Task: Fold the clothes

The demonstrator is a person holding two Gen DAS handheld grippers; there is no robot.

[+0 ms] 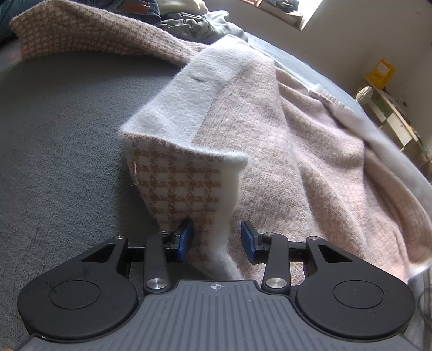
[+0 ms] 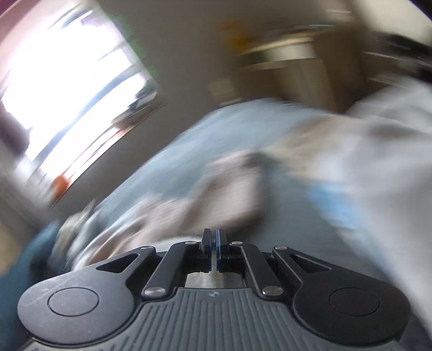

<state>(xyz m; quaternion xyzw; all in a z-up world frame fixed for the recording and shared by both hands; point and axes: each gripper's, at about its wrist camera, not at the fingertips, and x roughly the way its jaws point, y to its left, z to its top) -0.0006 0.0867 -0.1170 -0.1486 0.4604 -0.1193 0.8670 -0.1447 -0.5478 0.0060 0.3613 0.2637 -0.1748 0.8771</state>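
Your left hand-held gripper [image 1: 216, 237] stands parted around the houndstooth cardigan's [image 1: 189, 178] edge while the right hand-held gripper [image 2: 213, 237], clenched empty, needs another hem to fold over.

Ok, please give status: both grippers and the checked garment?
Left gripper open, checked garment edge between pads. Right gripper shut, empty. Nothing in the way.

This is a bedroom in a home: a wide bed covered in grey-blue bedding [image 1: 54, 129] fills the left wrist view, with a heap of rumpled clothes [image 1: 194, 25] and jeans [image 1: 135, 8] lying at its far side. Against the pale wall stands a low wooden shelf unit [image 1: 397, 118] carrying a yellow box [image 1: 381, 70], and the blurred right wrist view shows a bright window [image 2: 70, 100]
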